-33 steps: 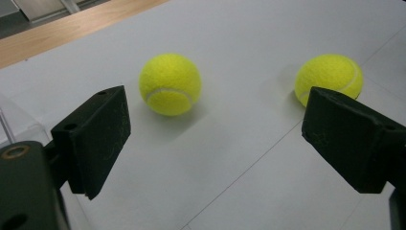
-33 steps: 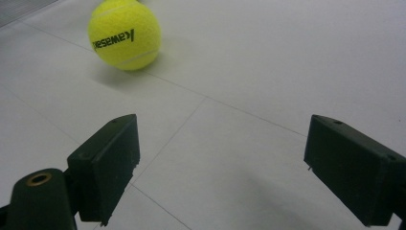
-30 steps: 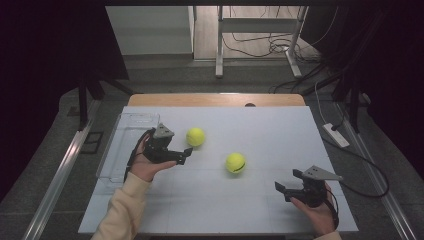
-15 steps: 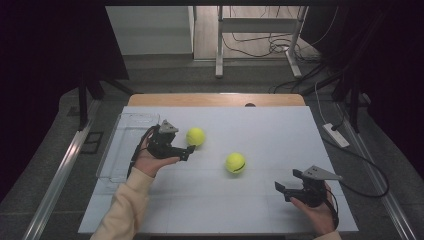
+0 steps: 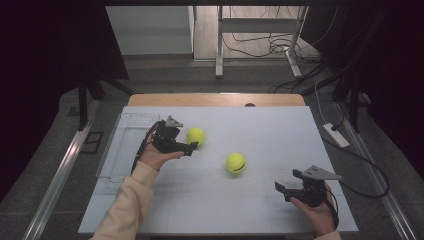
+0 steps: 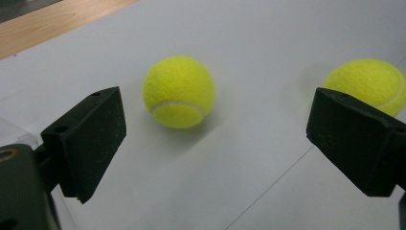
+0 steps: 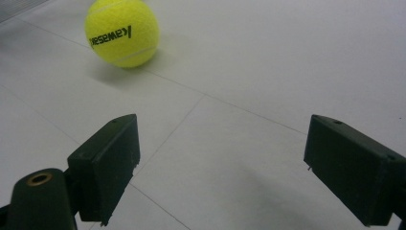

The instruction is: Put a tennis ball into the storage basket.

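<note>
White tabletop (image 5: 260, 200) holds a tennis ball (image 7: 121, 32) with mirrored black lettering; both grippers' jaws gape empty.

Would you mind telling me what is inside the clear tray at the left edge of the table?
The clear tray looks empty through its walls; the left gripper and the hand holding it cover its right edge.

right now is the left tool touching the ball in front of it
Apart. In the left gripper view the left tool stands open, with bare table between both jaws and the near ball.
</note>
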`<state>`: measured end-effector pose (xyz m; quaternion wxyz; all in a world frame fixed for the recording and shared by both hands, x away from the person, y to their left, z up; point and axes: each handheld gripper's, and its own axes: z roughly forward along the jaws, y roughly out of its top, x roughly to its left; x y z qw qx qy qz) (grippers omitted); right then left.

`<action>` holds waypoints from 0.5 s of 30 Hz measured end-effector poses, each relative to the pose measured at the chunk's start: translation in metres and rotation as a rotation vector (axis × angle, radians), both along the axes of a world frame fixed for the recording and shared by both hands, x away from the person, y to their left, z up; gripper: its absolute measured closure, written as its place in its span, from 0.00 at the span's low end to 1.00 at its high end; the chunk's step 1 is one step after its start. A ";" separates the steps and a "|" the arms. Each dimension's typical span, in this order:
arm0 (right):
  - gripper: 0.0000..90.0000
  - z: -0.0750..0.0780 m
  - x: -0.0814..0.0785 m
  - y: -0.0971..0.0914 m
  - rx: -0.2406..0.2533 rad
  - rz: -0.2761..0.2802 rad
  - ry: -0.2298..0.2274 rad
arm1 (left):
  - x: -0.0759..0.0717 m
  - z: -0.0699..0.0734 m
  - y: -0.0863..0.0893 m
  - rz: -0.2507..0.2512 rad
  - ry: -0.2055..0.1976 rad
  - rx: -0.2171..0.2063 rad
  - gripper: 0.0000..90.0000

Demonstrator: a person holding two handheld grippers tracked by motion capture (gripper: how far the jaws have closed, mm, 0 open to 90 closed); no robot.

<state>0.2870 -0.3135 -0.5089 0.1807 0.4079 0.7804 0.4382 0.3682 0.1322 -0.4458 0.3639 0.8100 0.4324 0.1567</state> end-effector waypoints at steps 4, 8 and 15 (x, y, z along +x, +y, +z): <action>0.13 0.000 0.000 0.000 -0.002 -0.001 0.000 | 0.005 0.001 0.000 0.003 0.009 0.009 0.08; 0.13 0.000 0.000 0.000 0.000 0.000 0.000 | 0.014 0.001 -0.002 0.007 0.021 0.011 0.08; 0.13 0.000 0.000 0.000 -0.002 -0.001 0.001 | 0.025 0.001 -0.003 0.019 0.036 0.025 0.07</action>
